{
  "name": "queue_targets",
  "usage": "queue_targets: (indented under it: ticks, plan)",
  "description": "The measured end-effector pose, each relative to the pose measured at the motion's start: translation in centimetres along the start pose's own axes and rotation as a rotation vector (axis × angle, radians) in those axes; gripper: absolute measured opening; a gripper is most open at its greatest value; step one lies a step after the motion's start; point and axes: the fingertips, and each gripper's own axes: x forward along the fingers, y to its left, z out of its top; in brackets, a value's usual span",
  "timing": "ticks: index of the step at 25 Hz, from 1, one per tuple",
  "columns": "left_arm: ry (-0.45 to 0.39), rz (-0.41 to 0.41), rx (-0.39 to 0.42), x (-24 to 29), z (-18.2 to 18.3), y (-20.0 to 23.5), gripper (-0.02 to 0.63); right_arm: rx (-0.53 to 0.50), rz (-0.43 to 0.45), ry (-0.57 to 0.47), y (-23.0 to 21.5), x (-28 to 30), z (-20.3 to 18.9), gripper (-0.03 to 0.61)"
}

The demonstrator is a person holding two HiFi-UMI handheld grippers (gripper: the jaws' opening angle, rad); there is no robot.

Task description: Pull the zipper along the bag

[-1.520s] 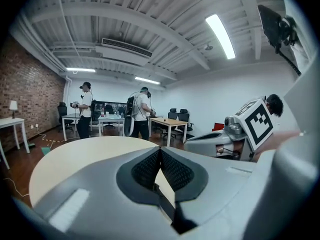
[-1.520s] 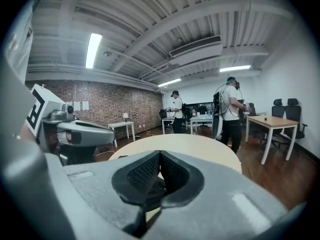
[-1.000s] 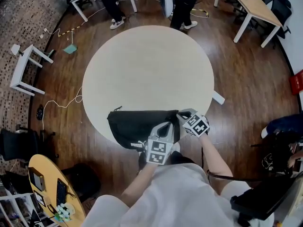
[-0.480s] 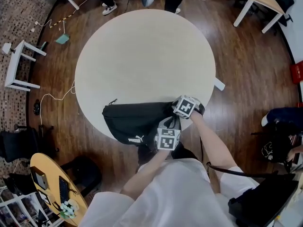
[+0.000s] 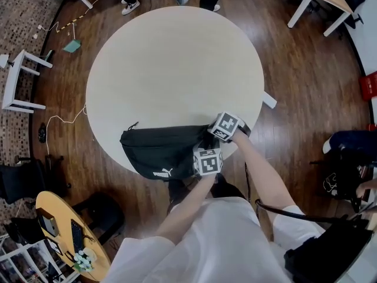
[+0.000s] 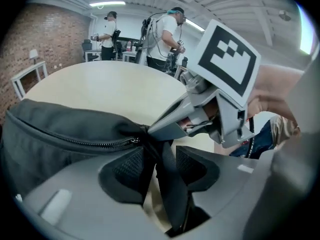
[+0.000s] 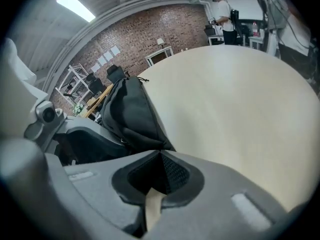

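A round, pale tabletop point(image 5: 177, 58) stood on a dark wooden floor point(image 5: 306, 99), with a brick wall point(image 7: 150, 34) at the back of the room. The black bag point(image 5: 159, 152) lay at the tabletop's near edge, in front of the person, with its lower side hanging over the rim and a white logo point(image 5: 160, 173) on that side. Its zipper point(image 6: 75, 143) ran along the top of the bag and ended at the bag's right end.

At that end the right tongs point(image 7: 161, 155) were closed on the bunched fabric of the bag, their tips just beside the zipper's end. The left tongs point(image 6: 160, 160) sat just below and in front of them, pointing steeply down. Their jaws had just been opening and stood apart, with the bag's black strap point(image 6: 167, 179) running down between the pads, neither of which pressed on it. Both marker cubes sat close together above the bag's right end.

Beyond the tabletop's far edge stood two people point(image 6: 167, 34), and a small white table point(image 5: 17, 87) stood well off to the left.
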Motion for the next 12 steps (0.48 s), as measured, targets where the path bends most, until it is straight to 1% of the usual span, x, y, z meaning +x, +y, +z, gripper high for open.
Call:
queue_targets:
  ticks: [1,3,5,6,7,9,10,12]
  plan:
    - [-0.004,0.012,-0.037,0.3,0.0,0.3,0.216,0.001,0.000,-0.001,0.0,0.0,0.0,-0.008]
    - [-0.006,0.024,-0.118,0.6,0.0,1.0,0.215,0.001,-0.003,-0.004,0.1,0.1,0.1,-0.008]
    - [-0.010,0.030,-0.171,0.7,0.2,1.4,0.188,0.002,-0.010,-0.006,0.0,0.1,0.2,-0.008]
    - [-0.014,0.021,-0.184,0.7,0.3,1.3,0.174,0.005,-0.013,-0.007,-0.1,0.1,0.2,-0.008]
    - [-0.018,0.000,-0.192,0.5,0.5,1.1,0.144,0.009,-0.015,-0.009,-0.2,0.0,0.2,-0.008]
    - [-0.022,-0.061,-0.202,0.0,0.7,0.3,0.049,0.019,-0.015,-0.014,-0.2,-0.1,0.2,-0.008]
    - [-0.018,-0.085,-0.201,-0.4,0.7,0.0,0.037,0.024,-0.014,-0.015,-0.3,-0.1,0.2,-0.008]
    - [0.002,-0.112,-0.182,-1.2,0.4,-0.2,0.034,0.034,-0.016,-0.013,-0.4,-0.2,0.1,-0.008]
